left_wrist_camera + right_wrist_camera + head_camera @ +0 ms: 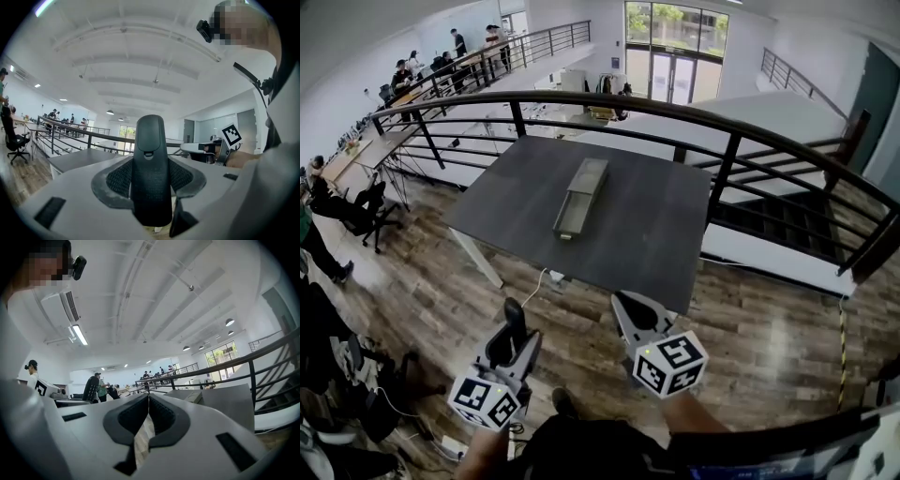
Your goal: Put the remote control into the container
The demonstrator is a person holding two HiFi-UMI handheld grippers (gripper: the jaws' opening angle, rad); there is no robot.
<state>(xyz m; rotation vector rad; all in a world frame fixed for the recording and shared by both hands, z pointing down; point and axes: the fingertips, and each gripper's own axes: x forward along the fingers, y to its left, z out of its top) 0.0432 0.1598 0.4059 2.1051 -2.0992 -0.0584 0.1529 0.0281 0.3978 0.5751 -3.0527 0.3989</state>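
I see a black remote control (515,317) standing upright between the jaws of my left gripper (512,343), which is shut on it. In the left gripper view the remote control (150,164) fills the middle of the left gripper (150,183). A long, narrow grey container (581,195) lies on the dark grey table (647,225) ahead, well beyond both grippers. My right gripper (622,300) is shut with nothing in it; in its own view the right gripper (148,398) has its pads pressed together, and the container (195,397) shows small on the table.
A black metal railing (727,159) curves behind the table, with stairs (787,211) at the right. Wood floor (750,328) lies under me. People at desks (412,75) and an office chair (366,211) are off to the left.
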